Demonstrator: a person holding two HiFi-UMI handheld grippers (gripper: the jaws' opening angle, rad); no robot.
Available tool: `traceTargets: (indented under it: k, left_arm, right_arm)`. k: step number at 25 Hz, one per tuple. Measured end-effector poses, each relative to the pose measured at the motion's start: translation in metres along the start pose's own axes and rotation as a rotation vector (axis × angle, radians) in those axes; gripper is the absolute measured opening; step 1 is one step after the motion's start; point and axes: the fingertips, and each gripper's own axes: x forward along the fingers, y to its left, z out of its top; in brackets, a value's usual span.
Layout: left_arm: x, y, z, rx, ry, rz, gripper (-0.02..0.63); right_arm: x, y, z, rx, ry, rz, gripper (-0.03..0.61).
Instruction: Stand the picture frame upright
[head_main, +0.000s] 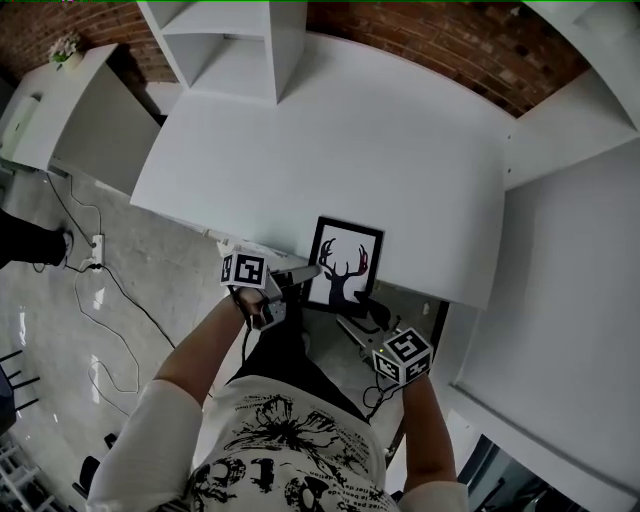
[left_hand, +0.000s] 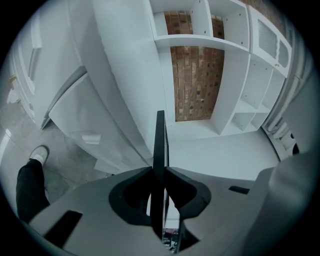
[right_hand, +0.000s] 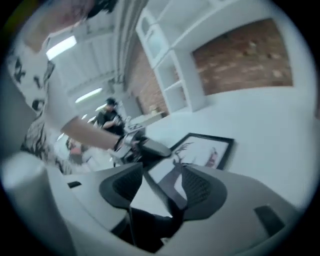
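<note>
With the left gripper (left_hand: 160, 172) jaws pinching the frame (head_main: 345, 262) edge and the right gripper (right_hand: 162, 182) jaws spread, we judged it not yet upright.

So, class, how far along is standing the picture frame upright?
Done: the left gripper clamps the frame's left edge at the table's near edge. In hand: the open right gripper hovers near its lower right corner. Left: the frame standing by itself, both grippers off.

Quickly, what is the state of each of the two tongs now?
Left tongs: closed on the frame, at its edge.
Right tongs: open, gripping nothing.
</note>
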Motion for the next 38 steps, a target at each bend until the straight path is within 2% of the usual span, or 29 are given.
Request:
traceTargets:
  k: [2, 3, 5, 7, 10, 15, 21, 25, 31, 38]
  left_arm:
    - [0.0, -0.001, -0.001, -0.001, 0.008, -0.007, 0.081]
    - [0.0, -0.002, -0.001, -0.002, 0.012, -0.012, 0.081]
    - [0.0, -0.002, -0.001, -0.001, 0.019, -0.023, 0.081]
    - [0.0, -0.002, 0.0, 0.003, 0.029, -0.033, 0.081]
    - [0.0, -0.002, 0.0, 0.006, 0.049, -0.037, 0.081]
    - [0.001, -0.003, -0.001, 0.014, 0.074, -0.042, 0.08]
    - [-0.003, 0.005, 0.002, 0.077, 0.091, 0.002, 0.08]
    - [0.0, 0.001, 0.0, 0.079, 0.086, -0.053, 0.081]
    - [-0.004, 0.006, -0.005, 0.152, 0.095, -0.035, 0.083]
    - [-0.018, -0.006, -0.017, 0.202, 0.082, -0.039, 0.083]
  right_arm:
    - [-0.021, -0.043, -0.005, 0.291, -0.097, -0.098, 0.235]
    - [-0.028, -0.06, -0.01, 0.432, -0.13, -0.119, 0.235]
    - [-0.031, -0.077, -0.02, 0.657, -0.171, -0.079, 0.233]
    - [-0.026, -0.081, -0.022, 0.778, -0.189, -0.006, 0.196]
    - [-0.017, -0.085, -0.023, 0.855, -0.191, 0.064, 0.186]
    - [-0.004, -0.093, -0.026, 0.888, -0.148, 0.097, 0.184]
    - [0.012, -0.092, -0.025, 0.831, -0.08, 0.134, 0.096]
    - [0.015, -0.092, -0.022, 0.767, -0.078, 0.16, 0.095]
    - [0.019, -0.092, -0.032, 0.66, -0.045, 0.129, 0.095]
    - [0.011, -0.071, -0.031, 0.638, -0.05, 0.157, 0.095]
